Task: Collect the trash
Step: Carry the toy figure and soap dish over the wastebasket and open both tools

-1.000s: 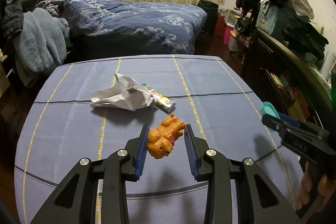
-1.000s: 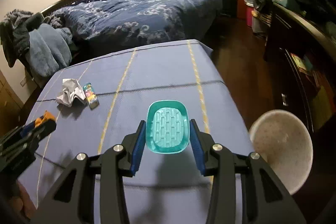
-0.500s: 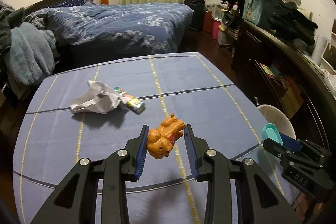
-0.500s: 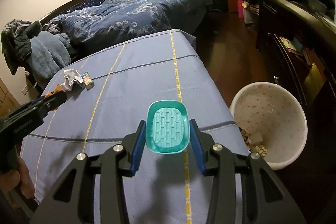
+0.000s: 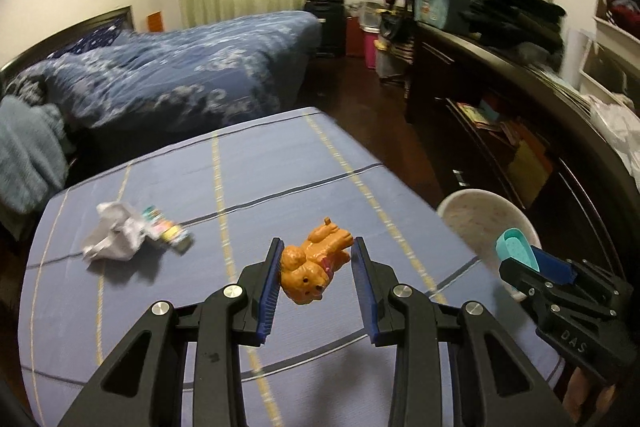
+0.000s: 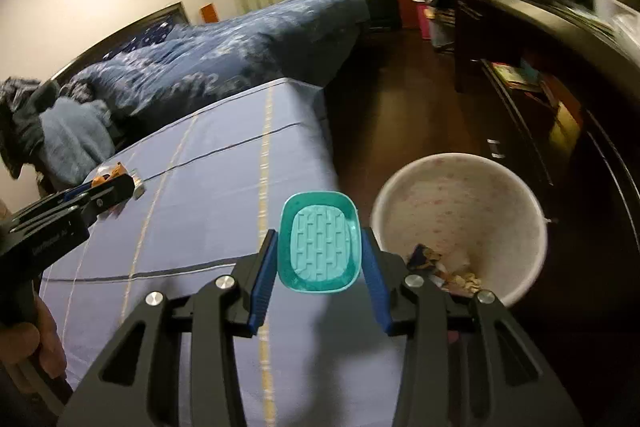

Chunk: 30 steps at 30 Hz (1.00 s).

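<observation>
My left gripper (image 5: 316,277) is shut on an orange toy dog (image 5: 314,265) and holds it above the blue table (image 5: 280,167). My right gripper (image 6: 318,259) is shut on a teal soap dish (image 6: 320,241), held at the table's right edge beside the white trash bin (image 6: 460,195). The bin holds wrappers and scraps. The right gripper with the dish (image 5: 518,253) also shows in the left wrist view, in front of the bin (image 5: 480,215). Crumpled white paper (image 5: 114,237) and a small colourful wrapper (image 5: 168,231) lie on the table's left.
A bed with a blue quilt (image 5: 180,67) stands behind the table. A dark cabinet with shelves (image 5: 520,131) piled with clothes runs along the right. Dark wood floor (image 6: 392,99) lies between table, bin and cabinet.
Both grippers have swung to the right with their objects. The bin has come closer in the right wrist view; the paper and wrapper have slid left in the left wrist view.
</observation>
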Each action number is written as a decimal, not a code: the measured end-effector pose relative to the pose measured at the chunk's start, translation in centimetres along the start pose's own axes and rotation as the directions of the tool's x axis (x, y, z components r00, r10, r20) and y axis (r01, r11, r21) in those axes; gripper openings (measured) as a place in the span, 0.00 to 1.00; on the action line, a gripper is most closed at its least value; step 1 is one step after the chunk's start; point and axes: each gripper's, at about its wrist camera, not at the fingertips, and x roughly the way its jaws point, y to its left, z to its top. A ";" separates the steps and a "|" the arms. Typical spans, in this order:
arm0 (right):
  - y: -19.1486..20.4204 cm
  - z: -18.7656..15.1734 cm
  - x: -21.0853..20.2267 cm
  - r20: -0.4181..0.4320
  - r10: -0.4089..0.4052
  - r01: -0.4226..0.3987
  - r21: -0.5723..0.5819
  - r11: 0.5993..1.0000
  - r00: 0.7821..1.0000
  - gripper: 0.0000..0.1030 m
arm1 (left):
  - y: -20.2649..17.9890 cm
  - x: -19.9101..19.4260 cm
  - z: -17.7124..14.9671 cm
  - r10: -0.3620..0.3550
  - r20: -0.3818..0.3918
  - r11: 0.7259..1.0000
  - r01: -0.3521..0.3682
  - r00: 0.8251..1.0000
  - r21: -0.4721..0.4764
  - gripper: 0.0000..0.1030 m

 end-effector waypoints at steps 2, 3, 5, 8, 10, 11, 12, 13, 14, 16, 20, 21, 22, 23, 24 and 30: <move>-1.4 0.0 -0.1 0.008 -0.024 0.024 0.021 0.999 1.000 0.40 | -1.3 0.3 0.4 -0.015 0.000 1.000 0.015 1.000 0.026 0.33; -2.1 0.0 -0.2 0.012 -0.036 0.035 0.033 0.999 0.999 0.40 | -2.1 0.6 0.7 -0.024 0.000 0.999 0.024 1.000 0.041 0.33; -3.3 -0.1 -0.4 0.019 -0.052 0.051 0.054 0.997 0.998 0.40 | -3.3 1.0 1.2 -0.041 0.000 0.997 0.041 0.999 0.060 0.33; -5.3 -0.1 -0.6 0.029 -0.083 0.080 0.089 0.993 0.996 0.40 | -5.7 1.7 2.2 -0.094 -0.008 0.991 0.094 0.996 0.090 0.33; -6.5 -0.1 -0.6 0.033 -0.105 0.101 0.110 0.989 0.994 0.40 | -7.6 2.3 2.8 -0.116 -0.007 0.985 0.116 0.993 0.124 0.33; -7.2 -0.1 -0.5 0.032 -0.116 0.111 0.121 0.986 0.993 0.40 | -8.7 2.7 3.1 -0.122 -0.006 0.982 0.121 0.993 0.147 0.33; -7.7 -0.1 -0.5 0.032 -0.125 0.119 0.130 0.984 0.992 0.40 | -9.3 2.9 3.3 -0.130 -0.005 0.979 0.130 0.991 0.160 0.33; -8.4 -0.1 -0.4 0.032 -0.135 0.129 0.142 0.981 0.990 0.40 | -10.0 3.2 3.5 -0.138 -0.007 0.976 0.137 0.990 0.172 0.33; -9.1 -0.2 -0.3 0.031 -0.145 0.138 0.153 0.979 0.989 0.40 | -10.7 3.6 3.7 -0.144 -0.011 0.973 0.144 0.990 0.183 0.33; -10.2 -0.3 -0.1 0.029 -0.160 0.153 0.172 0.973 0.987 0.40 | -12.1 4.5 4.1 -0.160 -0.018 0.966 0.160 0.987 0.204 0.33; -12.1 -0.5 0.6 0.023 -0.181 0.173 0.201 0.964 0.983 0.40 | -14.4 6.5 4.8 -0.175 -0.043 0.956 0.180 0.984 0.231 0.33; -12.5 -0.5 0.7 0.021 -0.183 0.175 0.206 0.963 0.983 0.40 | -14.9 7.0 4.9 -0.185 -0.054 0.954 0.192 0.981 0.230 0.33; -12.9 -0.5 1.0 0.021 -0.183 0.174 0.210 0.962 0.983 0.40 | -15.3 7.5 5.0 -0.193 -0.062 0.952 0.202 0.979 0.230 0.33; -13.4 -0.5 1.2 0.021 -0.182 0.173 0.214 0.961 0.983 0.40 | -15.9 8.1 5.1 -0.198 -0.074 0.950 0.210 0.977 0.231 0.33; -13.5 -0.5 1.5 0.018 -0.181 0.173 0.218 0.960 0.983 0.40 | -16.2 8.5 5.1 -0.201 -0.081 0.949 0.215 0.976 0.232 0.33; -14.6 -0.7 2.8 0.006 -0.184 0.178 0.223 0.959 0.983 0.40 | -18.3 10.9 5.1 -0.208 -0.120 0.941 0.232 0.971 0.245 0.33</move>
